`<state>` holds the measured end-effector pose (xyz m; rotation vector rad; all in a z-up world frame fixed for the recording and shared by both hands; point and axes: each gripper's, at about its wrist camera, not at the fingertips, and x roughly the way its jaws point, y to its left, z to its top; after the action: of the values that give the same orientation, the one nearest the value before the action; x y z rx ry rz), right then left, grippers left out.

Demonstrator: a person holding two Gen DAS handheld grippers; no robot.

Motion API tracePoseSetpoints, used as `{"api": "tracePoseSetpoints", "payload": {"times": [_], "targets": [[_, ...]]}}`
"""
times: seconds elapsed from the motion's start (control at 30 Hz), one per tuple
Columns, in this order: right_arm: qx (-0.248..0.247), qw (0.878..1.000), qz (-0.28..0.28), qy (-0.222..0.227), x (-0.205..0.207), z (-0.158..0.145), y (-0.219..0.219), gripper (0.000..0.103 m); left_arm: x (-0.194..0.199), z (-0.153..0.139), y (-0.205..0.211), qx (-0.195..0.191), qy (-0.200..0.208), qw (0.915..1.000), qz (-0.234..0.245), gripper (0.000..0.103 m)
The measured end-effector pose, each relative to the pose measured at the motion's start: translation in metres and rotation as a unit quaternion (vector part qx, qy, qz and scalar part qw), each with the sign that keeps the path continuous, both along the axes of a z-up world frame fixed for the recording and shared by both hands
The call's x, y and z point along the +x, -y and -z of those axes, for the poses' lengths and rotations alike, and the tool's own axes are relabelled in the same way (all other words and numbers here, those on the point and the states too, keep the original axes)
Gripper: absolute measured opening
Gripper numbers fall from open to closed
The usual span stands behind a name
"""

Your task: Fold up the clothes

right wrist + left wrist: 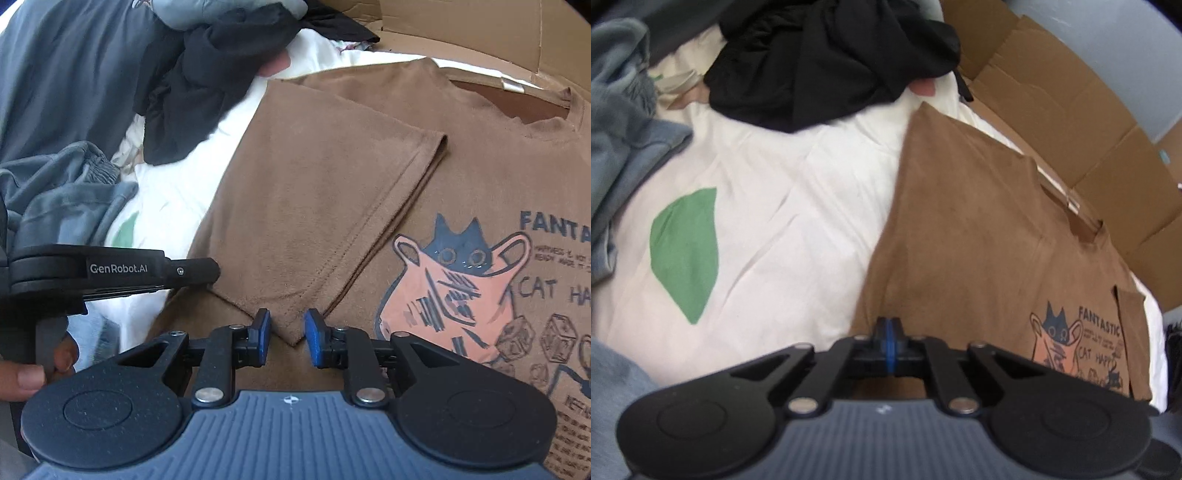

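A brown T-shirt (461, 155) with a cat print lies flat, front up, on a white sheet; its left sleeve (325, 206) is folded over the chest. It also shows in the left wrist view (967, 229). My right gripper (287, 334) is open, its blue pads on either side of the folded sleeve's corner. My left gripper (888, 332) is shut at the shirt's left edge; whether cloth is pinched between the pads is hidden. The left gripper also shows from the side in the right wrist view (212, 271).
A white sheet (783, 206) with a green patch (685, 251) covers the surface. A black garment (827, 62) lies crumpled at the back, grey-blue clothes (624, 147) at the left. Flattened cardboard (1082, 122) lies behind the shirt.
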<state>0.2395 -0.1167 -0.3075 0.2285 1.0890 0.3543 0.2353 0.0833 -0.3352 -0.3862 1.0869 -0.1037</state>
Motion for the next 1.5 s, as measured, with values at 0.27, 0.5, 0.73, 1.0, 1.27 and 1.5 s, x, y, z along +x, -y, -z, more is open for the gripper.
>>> {"api": "tracePoseSetpoints", "payload": {"times": [0.27, 0.5, 0.73, 1.0, 1.27, 1.5], "targets": [[-0.016, 0.999, 0.027, 0.019, -0.035, -0.069, 0.061, 0.045, -0.016, -0.068, 0.001, 0.003, 0.004, 0.9999, 0.014, 0.064], [-0.050, 0.997, 0.020, 0.057, -0.079, -0.142, 0.126, 0.045, -0.041, -0.140, -0.004, 0.009, 0.011, 0.9991, 0.041, 0.081], [-0.066, 0.990, 0.098, 0.081, -0.135, -0.215, 0.195, 0.049, -0.072, -0.203, -0.004, 0.019, 0.016, 0.9974, 0.067, 0.086], [-0.050, 0.973, 0.209, 0.082, -0.208, -0.245, 0.225, 0.063, -0.127, -0.245, -0.011, 0.012, 0.037, 0.9940, 0.102, 0.088], [-0.039, 0.971, 0.223, 0.072, -0.254, -0.233, 0.238, 0.062, -0.172, -0.247, -0.023, 0.032, 0.023, 0.9956, 0.084, 0.088], [-0.039, 0.958, 0.282, 0.044, -0.289, -0.228, 0.258, 0.063, -0.213, -0.231, -0.041, 0.048, -0.002, 0.9974, 0.053, 0.088]]}}
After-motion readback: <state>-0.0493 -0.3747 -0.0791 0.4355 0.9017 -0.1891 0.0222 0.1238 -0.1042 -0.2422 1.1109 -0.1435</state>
